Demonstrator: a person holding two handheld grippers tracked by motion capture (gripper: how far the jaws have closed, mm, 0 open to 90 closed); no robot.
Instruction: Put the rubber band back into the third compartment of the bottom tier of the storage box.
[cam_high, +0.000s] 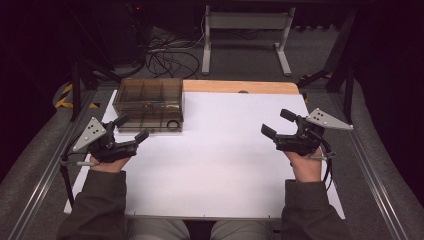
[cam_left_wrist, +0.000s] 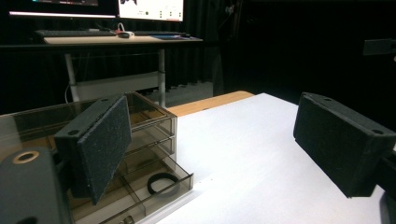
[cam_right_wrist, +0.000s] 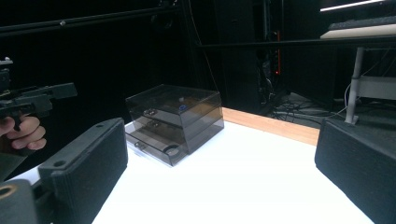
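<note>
1. Left gripper (cam_high: 131, 128): jaws apart, empty, just in front of the drawer box (cam_high: 149, 102).
2. Right gripper (cam_high: 278, 123): jaws apart, empty, well right of it.
3. Drawer box: on the table (cam_high: 215, 160), far left; black ring (cam_left_wrist: 163, 183) in its open bottom drawer.

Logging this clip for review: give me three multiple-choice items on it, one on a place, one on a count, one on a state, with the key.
1. Where does the smoky clear drawer box stand on the white table?
A. far left part
B. near right corner
C. centre

2. How many drawers are stacked in it?
A. one
B. three
C. five

3. How is the bottom drawer, the one with the black ring in it?
A. pushed shut
B. taken out
C. pulled partly out

Key: 1 A, the high view shows it ahead of the left gripper, far from the right gripper. 2 B, the right gripper view shows three fronts. 3 C, its front juts past the drawers above.
</note>
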